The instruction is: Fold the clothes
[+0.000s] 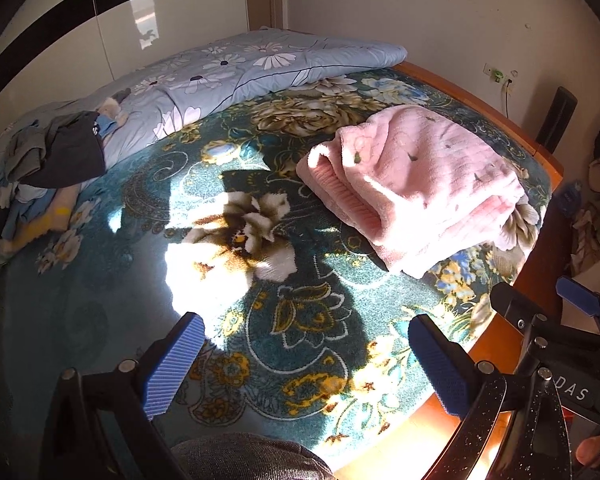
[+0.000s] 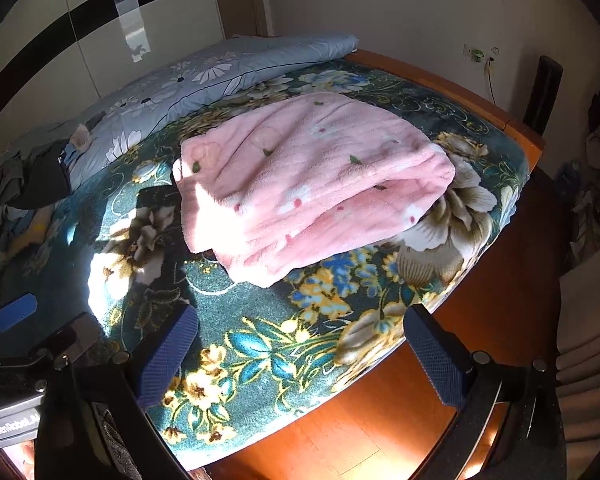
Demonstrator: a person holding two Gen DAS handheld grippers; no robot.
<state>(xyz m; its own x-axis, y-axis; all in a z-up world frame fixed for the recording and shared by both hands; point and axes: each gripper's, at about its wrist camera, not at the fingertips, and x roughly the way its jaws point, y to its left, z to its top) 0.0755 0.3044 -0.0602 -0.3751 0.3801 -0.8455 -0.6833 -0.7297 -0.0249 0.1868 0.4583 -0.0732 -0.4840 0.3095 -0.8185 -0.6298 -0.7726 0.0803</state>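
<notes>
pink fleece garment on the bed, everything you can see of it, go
The pink fleece garment lies folded into a thick stacked bundle on the teal floral bedspread, near the bed's right edge. Plush pile, printed with small white flowers, red dots and green leaves; a ribbed cuff shows at its left end. Sunlight hits one corner. Neither tool touches it.

A pink fleece garment [image 1: 416, 184] lies folded into a thick, roughly rectangular bundle on the bed, toward the far right corner. Its fabric is fluffy, dotted with small green leaves, white flowers and red spots. One ribbed cuff or hem shows at the left end, layers stacked under it. Sunlight falls across its near left edge. At the left side of the bed sits a rumpled pile of clothes [image 1: 56, 156], dark and grey pieces on top, blue and yellow ones below.
</notes>
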